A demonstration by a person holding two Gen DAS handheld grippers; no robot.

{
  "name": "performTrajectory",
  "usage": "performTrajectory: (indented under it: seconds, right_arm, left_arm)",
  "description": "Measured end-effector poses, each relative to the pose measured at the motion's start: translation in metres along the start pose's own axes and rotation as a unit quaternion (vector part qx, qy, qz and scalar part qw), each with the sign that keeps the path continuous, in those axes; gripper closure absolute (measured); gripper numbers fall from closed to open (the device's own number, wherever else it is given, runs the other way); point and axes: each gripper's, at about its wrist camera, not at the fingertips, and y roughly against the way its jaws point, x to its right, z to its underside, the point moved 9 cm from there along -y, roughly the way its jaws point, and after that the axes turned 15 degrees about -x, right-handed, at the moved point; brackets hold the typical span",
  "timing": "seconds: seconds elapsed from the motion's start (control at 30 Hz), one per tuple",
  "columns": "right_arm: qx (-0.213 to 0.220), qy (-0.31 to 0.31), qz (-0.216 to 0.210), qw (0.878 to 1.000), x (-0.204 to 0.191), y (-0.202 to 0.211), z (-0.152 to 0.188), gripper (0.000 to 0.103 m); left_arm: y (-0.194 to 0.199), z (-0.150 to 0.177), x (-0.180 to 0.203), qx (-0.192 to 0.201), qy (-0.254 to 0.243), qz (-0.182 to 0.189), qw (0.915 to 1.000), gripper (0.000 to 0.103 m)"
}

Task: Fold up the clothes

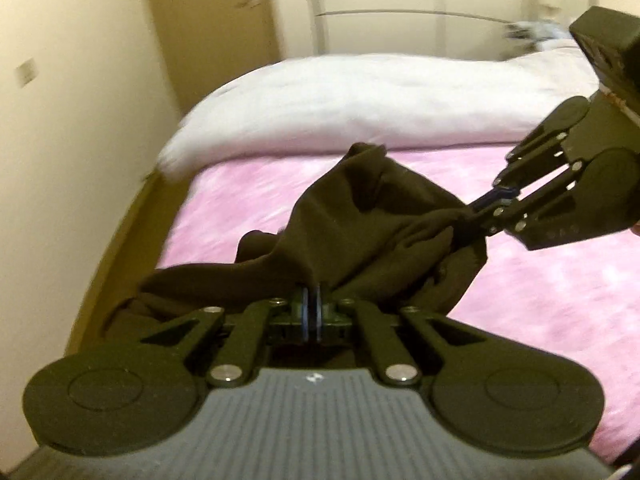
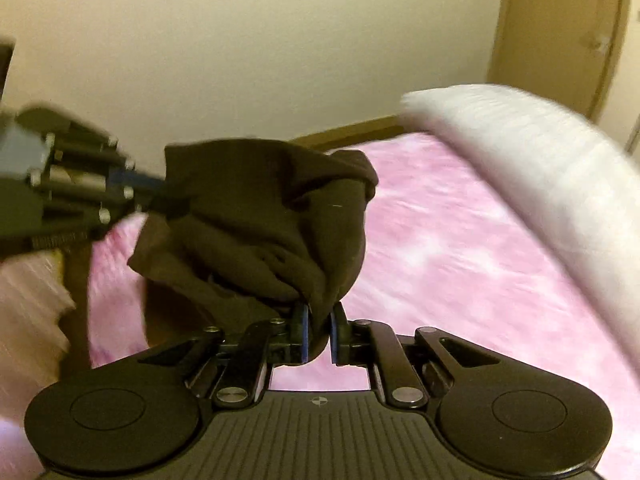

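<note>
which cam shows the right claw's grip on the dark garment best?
Right wrist: right claw is sharp and close, with dark garment bunched between its fingers. Left wrist shows it side-on at the frame edge, its tips buried in cloth.

A bed spread with a mottled pink, fuzzy cover (image 1: 540, 280) filled the lower part of both views; a rumpled white duvet (image 1: 360, 100) lay bunched along its far edge; a tan wooden bed frame (image 2: 352, 130) ran beside the plain cream wall (image 2: 240, 60); a light brown wooden door (image 1: 212, 32) stood in the corner beyond, its handle (image 2: 598, 45) blurred; warm, yellowish indoor light fell over the whole room.
</note>
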Motion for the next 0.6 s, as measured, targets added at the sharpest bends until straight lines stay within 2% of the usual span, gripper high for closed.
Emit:
performTrajectory:
  seconds: [0.1,0.2,0.27,0.33,0.37,0.43,0.47,0.53,0.6]
  right_arm:
    - [-0.010,-0.036,0.035,0.999,0.047,0.047,0.072,0.095]
    - [-0.034,-0.060,0.080,0.994,0.091,0.088,0.159,0.095]
    - [-0.062,-0.074,0.108,0.989,0.120,0.107,0.227,0.095]
    - [-0.098,-0.101,0.124,0.982,0.148,0.114,0.301,0.095]
    - [-0.117,-0.120,0.128,0.978,0.162,0.114,0.338,0.095]
    - [-0.157,-0.169,0.130,0.964,0.188,0.108,0.406,0.095]
    - [-0.173,-0.191,0.129,0.958,0.196,0.108,0.430,0.095]
    - [-0.204,-0.233,0.129,0.942,0.212,0.107,0.477,0.095]
    - [-0.213,-0.273,0.128,0.929,0.222,0.113,0.506,0.090]
  left_arm:
    - [0.007,-0.016,0.100,-0.001,-0.024,0.053,0.9983,0.102]
    - [0.000,-0.022,0.215,-0.021,-0.049,0.123,0.9910,0.102]
    - [-0.015,-0.018,0.290,-0.051,-0.071,0.169,0.9818,0.101]
    - [-0.036,-0.005,0.367,-0.108,-0.094,0.221,0.9646,0.095]
    - [-0.044,-0.001,0.394,-0.128,-0.106,0.231,0.9585,0.094]
    - [-0.055,0.004,0.434,-0.157,-0.129,0.239,0.9495,0.089]
    - [-0.058,0.004,0.445,-0.164,-0.136,0.237,0.9478,0.086]
    - [-0.065,-0.001,0.456,-0.167,-0.150,0.221,0.9491,0.063]
    - [-0.077,-0.012,0.443,-0.169,-0.165,0.192,0.9525,0.057]
